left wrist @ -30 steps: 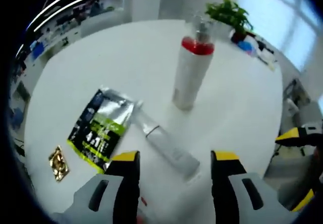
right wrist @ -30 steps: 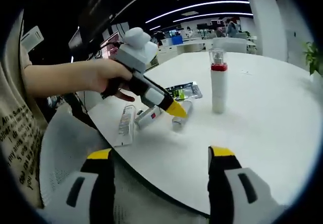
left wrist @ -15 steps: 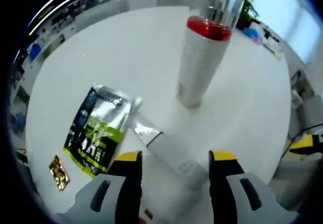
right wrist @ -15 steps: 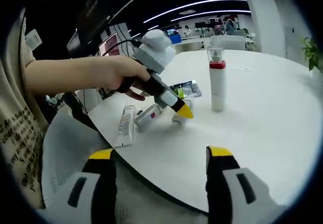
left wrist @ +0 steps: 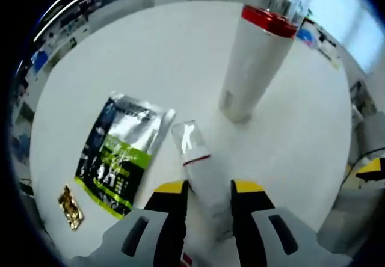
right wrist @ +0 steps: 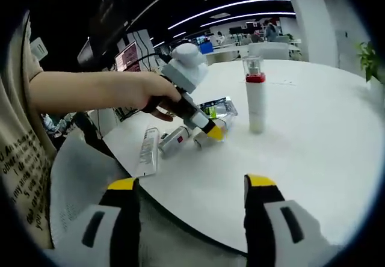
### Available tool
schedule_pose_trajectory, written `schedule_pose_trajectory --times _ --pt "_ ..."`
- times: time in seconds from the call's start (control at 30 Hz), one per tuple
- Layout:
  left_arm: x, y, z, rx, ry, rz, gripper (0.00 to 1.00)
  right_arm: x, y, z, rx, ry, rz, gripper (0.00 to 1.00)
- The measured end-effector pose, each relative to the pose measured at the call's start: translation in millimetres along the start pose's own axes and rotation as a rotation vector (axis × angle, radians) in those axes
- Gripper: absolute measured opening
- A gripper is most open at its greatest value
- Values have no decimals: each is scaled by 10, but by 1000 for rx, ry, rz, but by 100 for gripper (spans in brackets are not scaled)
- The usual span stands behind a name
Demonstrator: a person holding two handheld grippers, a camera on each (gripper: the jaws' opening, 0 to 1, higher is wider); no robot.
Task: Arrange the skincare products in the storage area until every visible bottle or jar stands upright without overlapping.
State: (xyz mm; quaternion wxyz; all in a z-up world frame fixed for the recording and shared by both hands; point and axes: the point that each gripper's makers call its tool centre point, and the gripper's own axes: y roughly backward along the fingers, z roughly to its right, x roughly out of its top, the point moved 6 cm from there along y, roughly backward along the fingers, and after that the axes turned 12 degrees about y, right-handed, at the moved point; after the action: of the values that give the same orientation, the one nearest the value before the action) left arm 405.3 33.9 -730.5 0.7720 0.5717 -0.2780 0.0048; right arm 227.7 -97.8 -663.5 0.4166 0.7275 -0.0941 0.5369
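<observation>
My left gripper is shut on a white tube that lies on the round white table, its flat crimped end pointing away from me. Just beyond it a tall white bottle with a red band and clear cap stands upright. In the right gripper view a hand holds that left gripper down on the tube, near the tall bottle. Two more tubes, one with a red mark and one flat, lie by the table's edge. My right gripper hangs open off the table's near edge, holding nothing.
A silver, black and green sachet lies flat left of the tube, also visible as the sachet. A small gold packet sits near the table rim. A potted plant stands far right. The table has bare room right of the bottle.
The left gripper has moved forward and down over the lying tube and its jaws have come in against the tube's sides. The right gripper has stayed open and nearly still.
</observation>
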Motion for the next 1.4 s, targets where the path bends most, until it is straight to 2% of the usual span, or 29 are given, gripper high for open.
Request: schedule_pose_trajectory --times 0.1,0.33,0.47,0.57,0.67,0.73,0.8,0.83,0.87,0.93,1.07,1.17,1.4 --pt "4 -1 -19 4 -8 3 21 0 0 -2 3 0 1 71" --pt "4 -26 -45 4 -112 16 18 4 0 -7 6 5 4 71" --pt "1 -22 -79 -27 -49 62 17 5 7 11 -9 12 6 72" --pt "-6 -2 -93 -44 4 60 17 6 7 11 0 5 11 72" --pt "-10 6 -100 -55 6 57 16 3 13 29 5 -19 18 73" --pt "8 43 -65 -103 27 83 17 16 21 35 6 -35 29 73" --pt "18 99 -25 -137 97 102 17 25 31 37 9 -41 37 73" --pt "35 139 1 -177 149 121 17 30 44 51 -2 -41 42 73" --pt "37 167 6 -190 167 126 17 39 53 59 -7 -37 49 73" --pt "47 263 21 -221 172 152 17 59 77 85 -19 -42 63 74" --pt "20 503 69 -233 129 178 17 97 125 170 -53 -103 90 72" --pt "-14 717 124 -279 147 219 17 213 188 244 -56 -175 157 70" --pt "-161 1167 366 -381 170 299 17 490 296 298 7 -238 276 62"
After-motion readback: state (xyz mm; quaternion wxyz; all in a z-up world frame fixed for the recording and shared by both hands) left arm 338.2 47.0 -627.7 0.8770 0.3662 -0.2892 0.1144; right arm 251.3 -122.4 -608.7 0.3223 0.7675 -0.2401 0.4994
